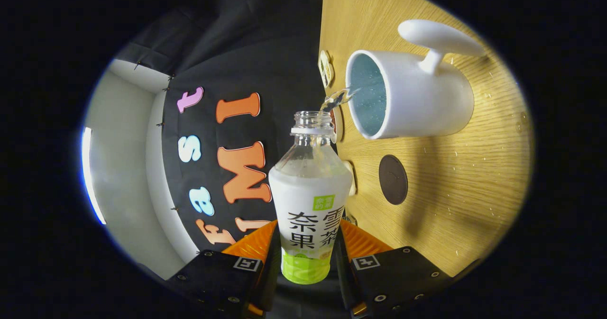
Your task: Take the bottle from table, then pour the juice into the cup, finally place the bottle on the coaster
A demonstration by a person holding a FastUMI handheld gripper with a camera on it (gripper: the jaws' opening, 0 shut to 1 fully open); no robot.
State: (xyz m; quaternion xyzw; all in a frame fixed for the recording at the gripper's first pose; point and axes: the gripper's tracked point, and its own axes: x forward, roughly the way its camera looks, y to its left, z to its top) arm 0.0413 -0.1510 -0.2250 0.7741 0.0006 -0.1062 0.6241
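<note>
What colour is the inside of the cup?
Speckled pale blue inside the white cup, seen in the gripper view.

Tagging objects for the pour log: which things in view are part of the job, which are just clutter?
Job:
- bottle, uncapped, tilted, clamped between the gripper fingers
- juice stream leaving its mouth
- white cup, receiving it
- dark round coaster, bare, beside the cup

Not job:
- wooden table
- small tags along its edge

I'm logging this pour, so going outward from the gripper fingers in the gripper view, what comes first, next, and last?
Gripper, its fingers shut on the bottle → bottle's open mouth → stream of juice → white cup on the wooden table.
</note>
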